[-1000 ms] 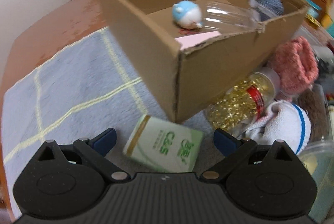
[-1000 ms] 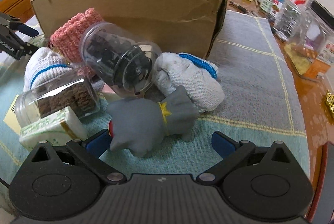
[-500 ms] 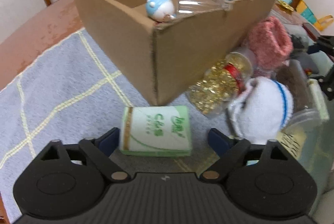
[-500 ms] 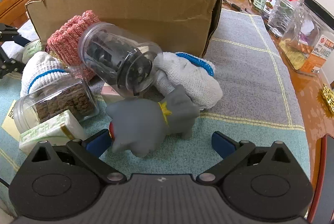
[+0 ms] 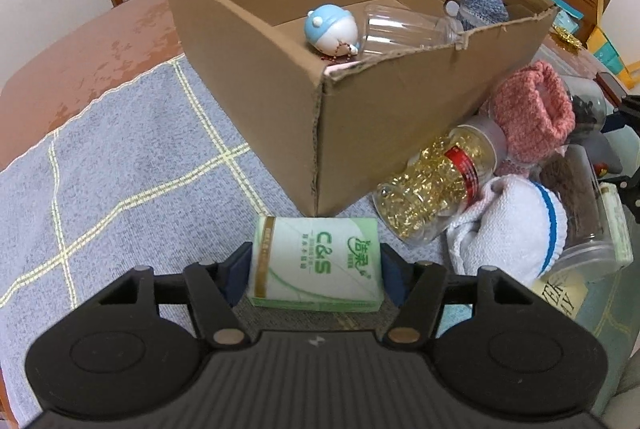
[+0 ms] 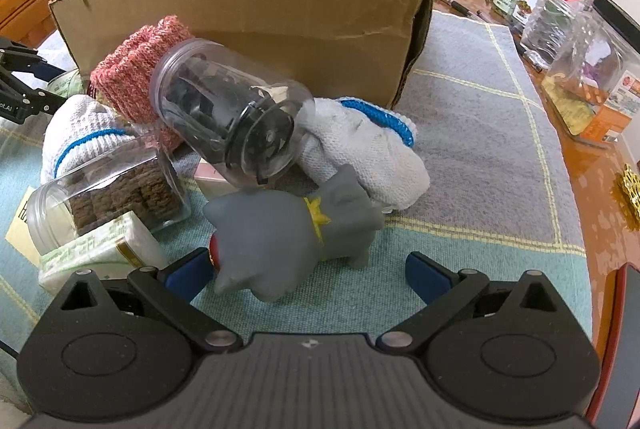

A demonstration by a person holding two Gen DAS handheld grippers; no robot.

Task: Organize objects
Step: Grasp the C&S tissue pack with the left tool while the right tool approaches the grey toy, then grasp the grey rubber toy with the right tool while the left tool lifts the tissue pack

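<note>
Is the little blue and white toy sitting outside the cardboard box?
No, the blue and white toy lies inside the cardboard box, beside a clear jar.

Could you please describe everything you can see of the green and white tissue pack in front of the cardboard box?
The green and white soft plastic tissue pack, with a gold band at one end and green lettering, lies flat on the grey checked cloth, just before the box corner. The left tongs are closing, blue pads at both its ends.
</note>
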